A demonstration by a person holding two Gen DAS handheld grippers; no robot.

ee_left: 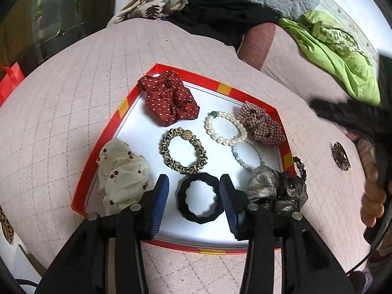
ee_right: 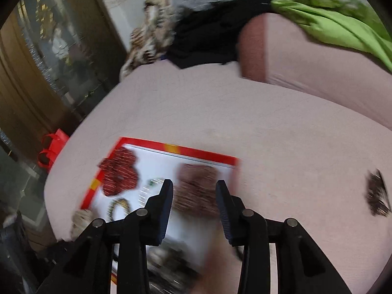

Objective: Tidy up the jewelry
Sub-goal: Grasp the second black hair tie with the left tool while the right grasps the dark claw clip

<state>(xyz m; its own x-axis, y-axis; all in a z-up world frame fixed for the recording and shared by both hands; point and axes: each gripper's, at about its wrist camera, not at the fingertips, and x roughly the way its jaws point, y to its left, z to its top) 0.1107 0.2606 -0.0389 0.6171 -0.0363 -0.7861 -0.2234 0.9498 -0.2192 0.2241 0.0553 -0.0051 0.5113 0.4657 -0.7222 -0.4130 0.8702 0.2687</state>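
Black hair tie, red-rimmed tray, pink quilted bedspread

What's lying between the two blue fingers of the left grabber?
The black wavy hair tie lies on the white tray floor between the open left gripper's fingers, untouched. The left wrist view shows it.

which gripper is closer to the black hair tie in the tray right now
Left. The left gripper is open with its fingers either side of the black hair tie. The right gripper is open above the far part of the tray, over the plaid scrunchie.
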